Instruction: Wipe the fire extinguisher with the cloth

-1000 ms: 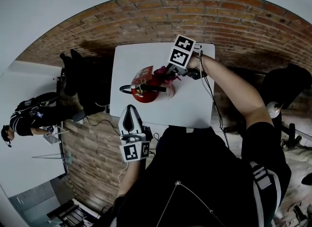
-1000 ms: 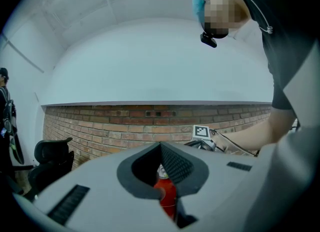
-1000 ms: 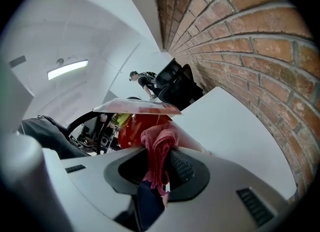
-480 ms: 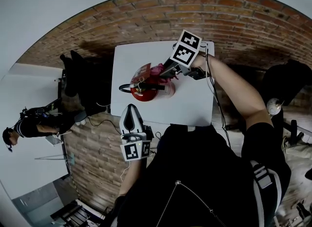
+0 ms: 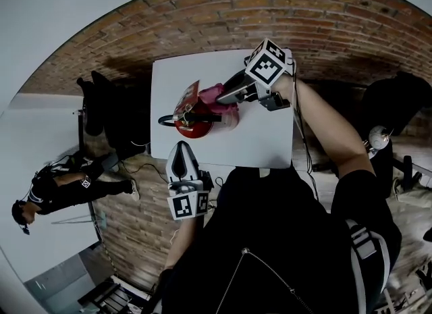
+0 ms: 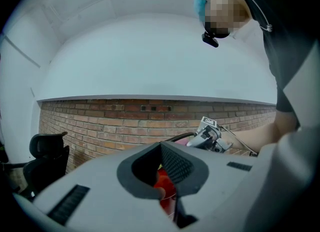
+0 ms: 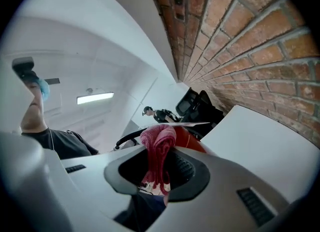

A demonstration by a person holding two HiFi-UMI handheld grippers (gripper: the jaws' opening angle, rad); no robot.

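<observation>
The left gripper [image 5: 179, 150] is held on the near side of the fire extinguisher [image 5: 196, 122], off the edge of the white table [image 5: 263, 140] and clear of the red body. Its jaws are drawn together on nothing, and in its own view only a sliver of red is seen past them.

The fire extinguisher is judged to stand upright on the table, so that its long axis runs toward the head camera. Its black hose [image 5: 165, 121] is looped out on the side away from the right gripper.

The pink cloth [image 5: 210, 94] is bunched against the extinguisher's far upper part, beside the handle, and is pinched between the closed jaws of the right gripper [image 5: 224, 97]. That gripper is brought in from the extinguisher's right and far side, with its jaws pointed across the top.

The right gripper is therefore the nearer one, and the coming stroke is judged to run down or around the body from the cloth's present contact.
</observation>
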